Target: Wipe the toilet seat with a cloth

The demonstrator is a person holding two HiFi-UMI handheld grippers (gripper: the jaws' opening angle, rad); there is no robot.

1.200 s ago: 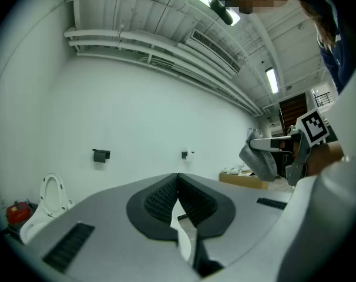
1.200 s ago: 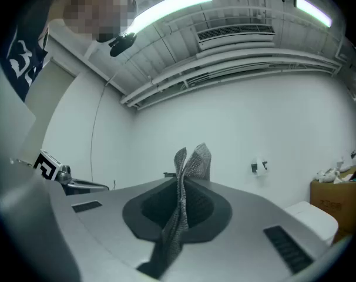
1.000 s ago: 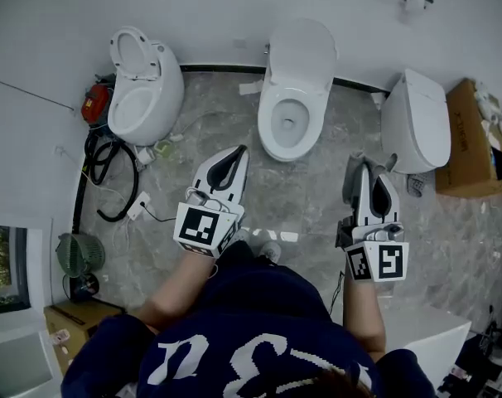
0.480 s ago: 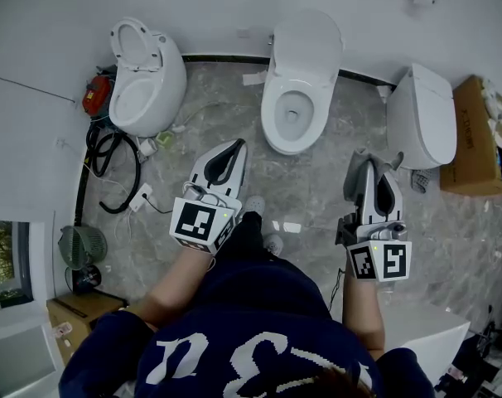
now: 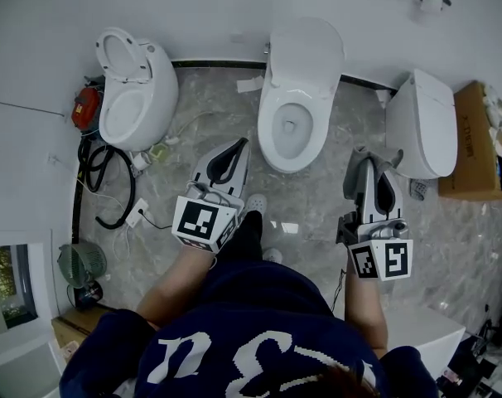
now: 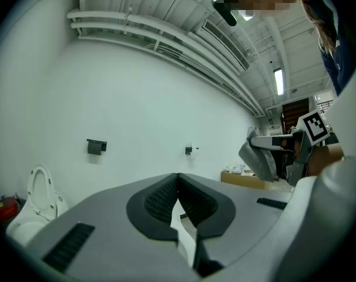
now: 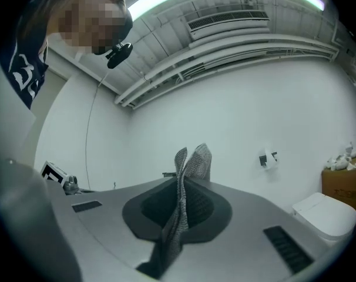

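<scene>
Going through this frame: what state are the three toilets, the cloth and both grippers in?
left toilet: open, seat raised.
middle toilet: lid up, seat down.
right toilet: lid closed.
left gripper: jaws together, empty.
right gripper: jaws shut on the cloth.
cloth: pinched, end sticking out past the jaws.

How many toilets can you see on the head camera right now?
3, all along the far wall. The left toilet has its lid raised. The middle toilet, straight ahead, has its lid raised too. The right toilet has its lid closed. None seems hidden.
</scene>
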